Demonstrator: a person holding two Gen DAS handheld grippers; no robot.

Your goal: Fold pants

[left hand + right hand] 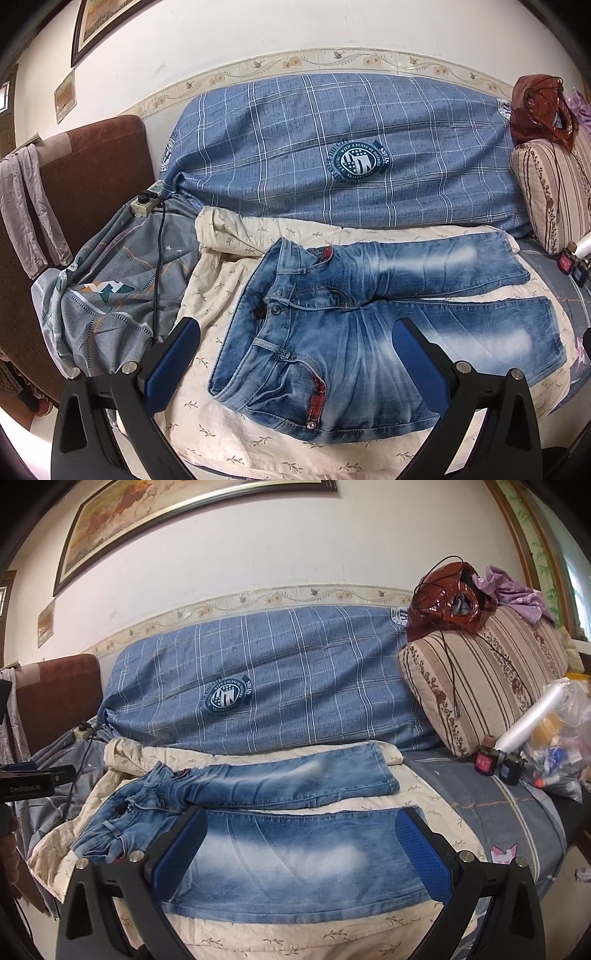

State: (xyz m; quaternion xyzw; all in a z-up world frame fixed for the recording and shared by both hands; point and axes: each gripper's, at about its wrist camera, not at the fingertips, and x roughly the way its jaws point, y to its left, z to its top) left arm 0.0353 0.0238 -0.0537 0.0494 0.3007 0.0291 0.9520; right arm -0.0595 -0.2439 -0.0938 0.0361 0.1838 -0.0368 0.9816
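Faded blue jeans (369, 325) lie spread flat on a cream sheet (229, 435) on a couch, waistband to the left, both legs running right and slightly apart. My left gripper (295, 332) is open and empty, hovering above the waistband and hip area. In the right wrist view the jeans (288, 856) lie with the near leg across the front. My right gripper (299, 823) is open and empty, above the near leg's lower part, its fingers straddling it. The left gripper's body (33, 779) shows at the left edge.
A blue plaid cushion (332, 147) stands behind the jeans. A striped pillow (487, 679) with a brown bag (450, 598) on it is at the right. Small bottles and a plastic bag (517, 760) lie beside it. A grey sheet with a cable and power strip (147, 206) is at the left.
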